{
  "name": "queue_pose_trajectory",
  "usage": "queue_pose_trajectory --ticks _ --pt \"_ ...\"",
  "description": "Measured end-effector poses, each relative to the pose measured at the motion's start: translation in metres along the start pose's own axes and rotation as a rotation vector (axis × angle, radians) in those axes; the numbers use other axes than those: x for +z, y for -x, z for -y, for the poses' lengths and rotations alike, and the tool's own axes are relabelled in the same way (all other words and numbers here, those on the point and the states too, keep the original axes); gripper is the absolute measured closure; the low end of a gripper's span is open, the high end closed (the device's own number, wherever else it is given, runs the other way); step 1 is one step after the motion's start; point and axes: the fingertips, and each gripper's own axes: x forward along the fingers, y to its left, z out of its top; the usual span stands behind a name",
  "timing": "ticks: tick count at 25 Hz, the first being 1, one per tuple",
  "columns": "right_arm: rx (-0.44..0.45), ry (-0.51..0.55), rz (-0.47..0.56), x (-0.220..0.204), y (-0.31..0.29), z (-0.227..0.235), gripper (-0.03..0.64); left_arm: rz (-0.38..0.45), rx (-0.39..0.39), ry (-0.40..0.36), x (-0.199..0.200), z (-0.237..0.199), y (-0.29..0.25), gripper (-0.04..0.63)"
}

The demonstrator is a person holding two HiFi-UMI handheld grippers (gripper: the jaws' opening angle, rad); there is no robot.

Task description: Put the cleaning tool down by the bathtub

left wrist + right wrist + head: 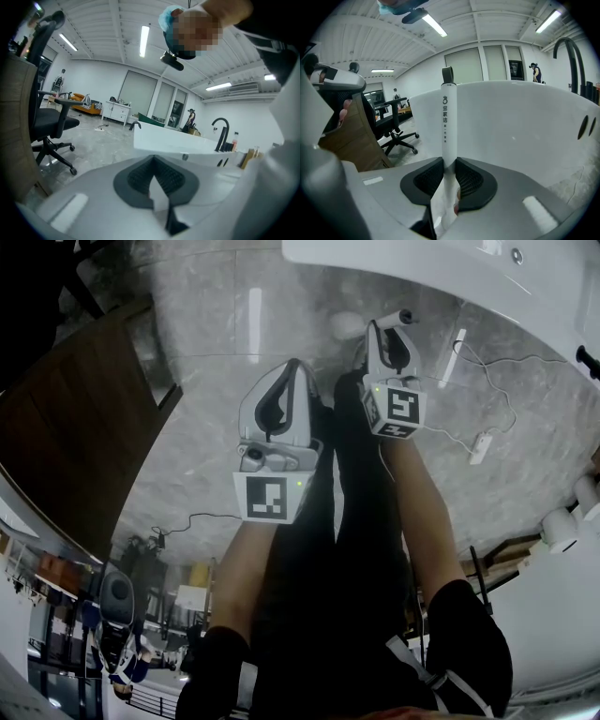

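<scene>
In the head view our right gripper (389,343) holds the cleaning tool (401,318) over the floor (206,324) near the bathtub (441,268), with our left gripper (281,399) beside it. The left gripper view shows those jaws closed on nothing. Only the right gripper view shows pads clamping the tool's slim white shaft, which looks stiff, light and probably slippery, so we'd grip mid-shaft.

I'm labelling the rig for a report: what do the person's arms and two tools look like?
Both the left tool and right tool are pale grey shells with dark ribbed pads, each carrying a cube with black-and-white square markers. Black short sleeves.
</scene>
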Motion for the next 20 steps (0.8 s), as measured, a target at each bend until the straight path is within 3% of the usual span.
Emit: queue_pose_trajectory --ticks 20 --pt "-0.006 0.002 -0.004 -0.027 -0.040 0.018 0.534 0.004 0.010 0.007 -0.028 -0.008 -0.023 0.589"
